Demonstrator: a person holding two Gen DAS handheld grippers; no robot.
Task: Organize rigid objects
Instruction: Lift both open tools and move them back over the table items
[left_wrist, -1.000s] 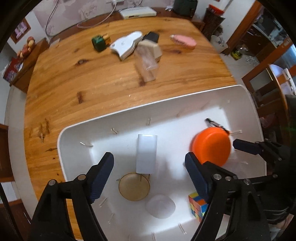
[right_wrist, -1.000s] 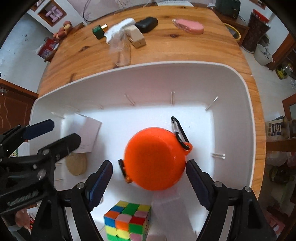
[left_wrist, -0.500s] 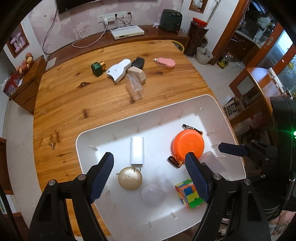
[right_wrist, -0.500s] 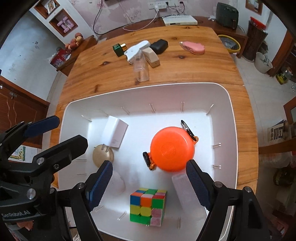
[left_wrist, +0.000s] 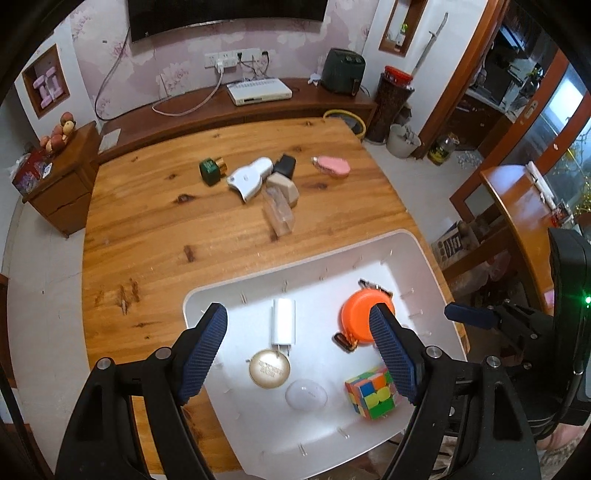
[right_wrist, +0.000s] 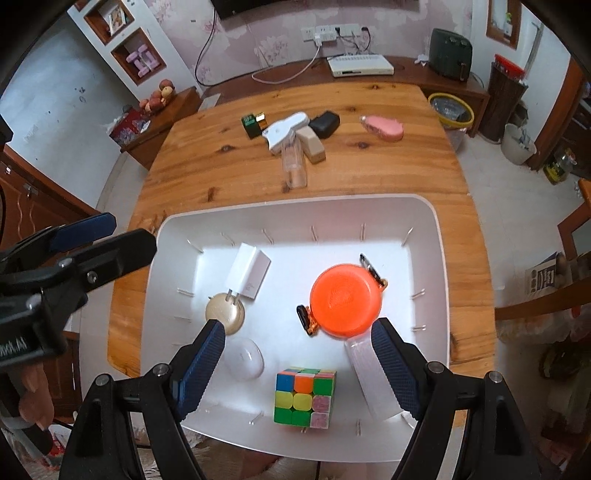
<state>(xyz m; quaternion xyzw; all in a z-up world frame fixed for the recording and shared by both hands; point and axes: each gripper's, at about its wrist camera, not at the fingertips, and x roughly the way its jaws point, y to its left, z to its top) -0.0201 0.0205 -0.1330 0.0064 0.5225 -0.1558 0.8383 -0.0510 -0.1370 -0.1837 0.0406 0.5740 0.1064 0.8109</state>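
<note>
- Both views take in far more of the wooden surface (left_wrist: 155, 236) and room than a second ago; the objects look smaller.
- The white plastic bin (right_wrist: 439, 258), lower centre, holds an orange round lid (right_wrist: 345, 299), multicoloured puzzle cube (right_wrist: 304, 397), white charger (right_wrist: 249, 271), gold disc (right_wrist: 223, 314) and white puck (right_wrist: 245, 358), all unshifted.
- Left hand-held gripper (left_wrist: 299, 349) and right hand-held gripper (right_wrist: 295, 365): fingers apart, empty, above the bin.

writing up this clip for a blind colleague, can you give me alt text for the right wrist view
The right gripper hangs open and empty above a white bin on a wooden table. The bin holds an orange round case, a colour cube, a white charger, a gold disc and a white mouse. More small items lie in a cluster farther back.
</note>
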